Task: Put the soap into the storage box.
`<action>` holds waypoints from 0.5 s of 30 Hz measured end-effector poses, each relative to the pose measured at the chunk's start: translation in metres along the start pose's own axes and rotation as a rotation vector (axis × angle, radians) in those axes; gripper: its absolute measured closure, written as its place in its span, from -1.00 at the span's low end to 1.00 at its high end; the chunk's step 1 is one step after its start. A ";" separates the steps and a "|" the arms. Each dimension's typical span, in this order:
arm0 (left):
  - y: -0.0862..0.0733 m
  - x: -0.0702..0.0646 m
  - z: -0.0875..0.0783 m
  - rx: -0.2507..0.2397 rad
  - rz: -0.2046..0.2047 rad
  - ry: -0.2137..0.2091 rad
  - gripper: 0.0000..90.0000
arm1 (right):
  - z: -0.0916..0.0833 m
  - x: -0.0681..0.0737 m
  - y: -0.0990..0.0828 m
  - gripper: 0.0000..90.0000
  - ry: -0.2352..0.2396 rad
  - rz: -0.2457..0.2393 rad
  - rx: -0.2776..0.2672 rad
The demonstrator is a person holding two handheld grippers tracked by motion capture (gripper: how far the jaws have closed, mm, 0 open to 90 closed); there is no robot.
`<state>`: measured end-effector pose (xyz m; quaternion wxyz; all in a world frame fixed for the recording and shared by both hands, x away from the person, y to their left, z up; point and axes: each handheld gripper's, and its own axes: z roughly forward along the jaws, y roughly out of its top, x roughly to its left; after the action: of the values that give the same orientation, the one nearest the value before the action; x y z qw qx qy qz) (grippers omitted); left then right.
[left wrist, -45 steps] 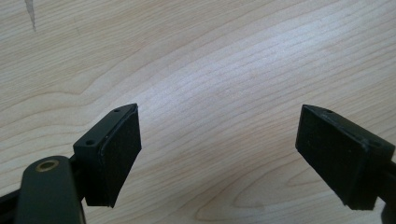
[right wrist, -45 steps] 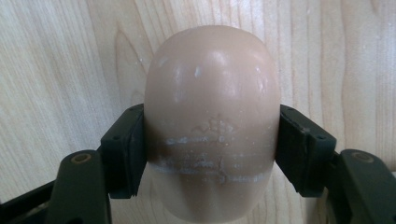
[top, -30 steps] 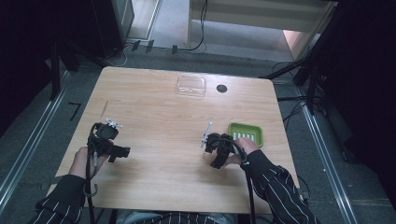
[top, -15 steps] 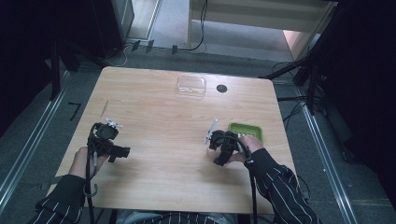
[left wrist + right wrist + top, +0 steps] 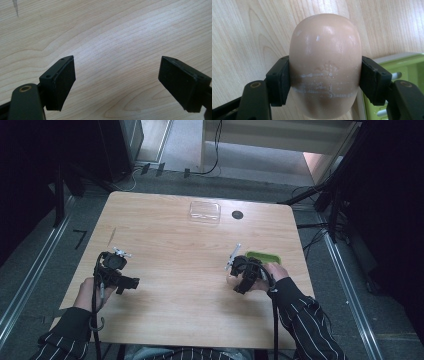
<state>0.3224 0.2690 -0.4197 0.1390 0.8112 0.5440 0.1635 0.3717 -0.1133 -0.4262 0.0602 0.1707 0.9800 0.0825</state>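
Pale wood tabletop (image 5: 175, 270) fills my working area, with dark floor, rails and trailing cables around it and a lit doorway beyond the far edge. At the left, my left tongs (image 5: 117, 82) rest low over bare wood, spread wide with nothing between them. Farther along, near the far edge, sit a clear plastic box (image 5: 204, 212) and a small black disc (image 5: 237, 214). At the right, my right tongs (image 5: 325, 82) are pinching a smooth beige bar of soap (image 5: 325, 65) by its sides, lifted off the wood just beside the green tray (image 5: 270, 256). I judge the step in hand to be the carry: the soap is picked up and not yet set down. Where it goes I cannot tell; likely the clear box. Next I would need a steady, level carry, since the soap looks slippery, then a gentle release.
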 end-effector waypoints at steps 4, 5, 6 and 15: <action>0.000 0.000 0.000 0.001 0.001 -0.001 -0.67 | -0.001 -0.002 -0.002 -0.26 -0.008 0.008 0.001; 0.000 0.000 0.000 0.001 0.002 -0.002 -0.67 | -0.002 -0.004 -0.004 -0.26 -0.006 0.005 0.003; 0.000 0.000 0.000 0.001 0.002 -0.003 -0.67 | -0.002 -0.004 -0.004 -0.26 -0.006 0.005 0.003; 0.000 -0.001 0.000 0.002 0.002 -0.005 -0.67 | -0.006 -0.008 -0.008 -0.26 -0.010 0.022 -0.006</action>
<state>0.3223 0.2686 -0.4201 0.1392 0.8123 0.5429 0.1613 0.3756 -0.1241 -0.4215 0.0647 0.1819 0.9775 0.0851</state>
